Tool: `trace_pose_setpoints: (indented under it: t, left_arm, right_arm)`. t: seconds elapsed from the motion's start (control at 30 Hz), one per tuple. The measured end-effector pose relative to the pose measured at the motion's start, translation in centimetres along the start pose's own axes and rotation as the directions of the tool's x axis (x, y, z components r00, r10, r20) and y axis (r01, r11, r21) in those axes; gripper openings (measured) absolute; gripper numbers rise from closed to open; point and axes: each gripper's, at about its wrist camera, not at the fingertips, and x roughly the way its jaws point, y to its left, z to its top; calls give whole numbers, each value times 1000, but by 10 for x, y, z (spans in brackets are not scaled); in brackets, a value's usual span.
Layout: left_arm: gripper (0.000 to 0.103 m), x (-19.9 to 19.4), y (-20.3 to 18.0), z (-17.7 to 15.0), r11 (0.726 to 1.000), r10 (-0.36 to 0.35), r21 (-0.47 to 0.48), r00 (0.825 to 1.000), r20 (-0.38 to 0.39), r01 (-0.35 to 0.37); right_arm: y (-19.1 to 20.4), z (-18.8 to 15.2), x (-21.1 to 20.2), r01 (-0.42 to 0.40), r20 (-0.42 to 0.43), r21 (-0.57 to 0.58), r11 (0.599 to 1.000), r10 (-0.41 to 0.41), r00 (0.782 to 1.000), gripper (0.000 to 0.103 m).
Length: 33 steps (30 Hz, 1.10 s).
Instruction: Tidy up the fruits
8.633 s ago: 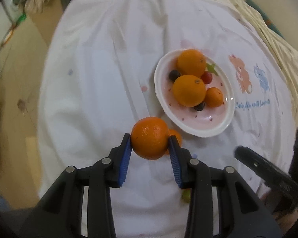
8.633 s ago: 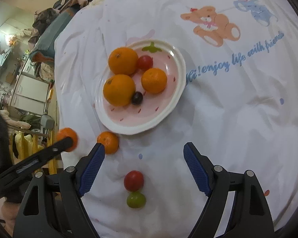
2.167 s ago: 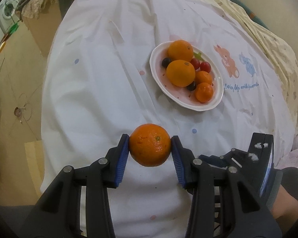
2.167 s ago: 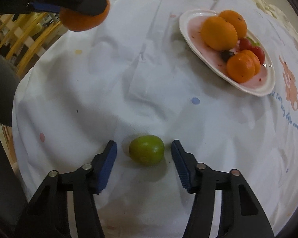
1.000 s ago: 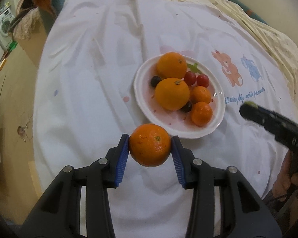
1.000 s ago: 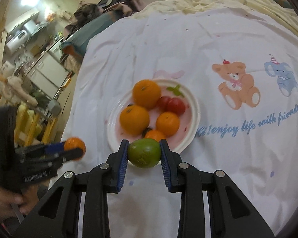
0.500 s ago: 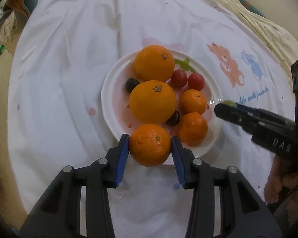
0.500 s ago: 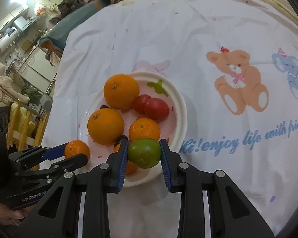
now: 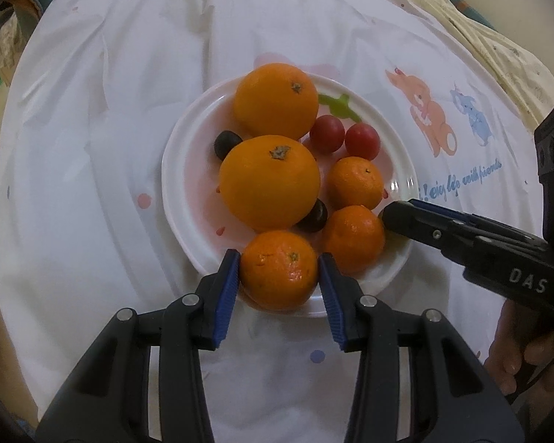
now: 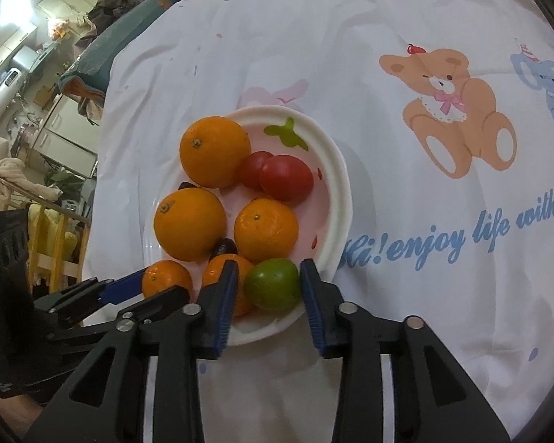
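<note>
- While the left gripper [image 9: 279, 269] hung over the near rim of the white plate [image 9: 173, 170], its blue pads sat against both sides of a mandarin [image 9: 279, 269], holding it at the plate's edge; whether the fruit's underside touched the plate could not be told
- That mandarin lay between the two fingers, just beside a second small mandarin [image 9: 352, 238] to its right and just below the big orange [image 9: 269, 182] in the middle of the plate
- From the right wrist view, the right gripper [image 10: 273, 284] was narrowed onto a green fruit [image 10: 273, 284], one pad on each flank, over the plate's near right rim [image 10: 345, 199]
- The green fruit sat just below a small mandarin [image 10: 266, 230] and next to another mandarin [image 10: 221, 277] partly hidden by the left finger of that gripper
- The left gripper's held mandarin [image 10: 166, 280] showed at lower left in that view, near the plate's left rim
- Farther back on the plate lay a large orange [image 9: 275, 101], two red cherry tomatoes [image 9: 345, 138] touching one another, and two dark grapes [image 9: 227, 144], one at the left of the oranges and one wedged among the mandarins
- The plate stood on a white cloth [image 10: 406, 55] printed with a bear [image 10: 454, 110] and blue lettering [image 10: 450, 236]
- In the left wrist view the right gripper's black finger [image 9: 443, 229] reached in from the right toward the plate's rim, a hand [image 9: 524, 365] behind it
</note>
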Motion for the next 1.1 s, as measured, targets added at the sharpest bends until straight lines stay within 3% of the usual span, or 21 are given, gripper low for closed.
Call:
trace_pose_setpoints:
  t: [0.13, 0.2, 0.3, 0.4, 0.5, 0.67, 0.83, 0.93, 1.1]
  left_arm:
    - [41, -1, -3, 1, 1000, 14, 24, 1000, -5, -14]
    - [57, -3, -6, 1, 999, 19, 25, 1000, -14, -19]
    - [78, -17, -9, -1, 999, 11, 36, 1000, 26, -12]
    - [79, -30, -8, -5, 999, 9, 47, 999, 49, -12]
    - [78, -50, 1, -14, 997, 60, 34, 994, 88, -63]
    - [78, -96, 7, -31, 996, 66, 51, 980, 190, -76]
    - [78, -132, 23, -55, 994, 109, -14, 954, 278, -110]
    - [79, -146, 33, -70, 993, 117, -54, 944, 310, -106]
    - [82, -166, 36, -96, 992, 125, -46, 915, 383, -116]
  right_arm:
    - [2, 0, -13, -17, 51, 13, 1000, 17, 999, 68]
    - [2, 2, -22, -51, 92, 21, 998, 49, 995, 68]
    - [3, 2, -40, -65, 155, 40, 997, 59, 986, 78]
    - [5, -5, -60, -46, 200, 47, 998, 35, 979, 82]
    - [14, -18, -82, 10, 245, 39, 999, -19, 969, 89]
    - [33, -43, -107, 107, 306, 3, 994, -103, 946, 91]
    - [56, -75, -126, 183, 363, -34, 982, -159, 918, 100]
    - [70, -93, -132, 233, 395, -47, 971, -196, 897, 100]
    - [82, -119, -139, 270, 426, -28, 962, -233, 874, 102]
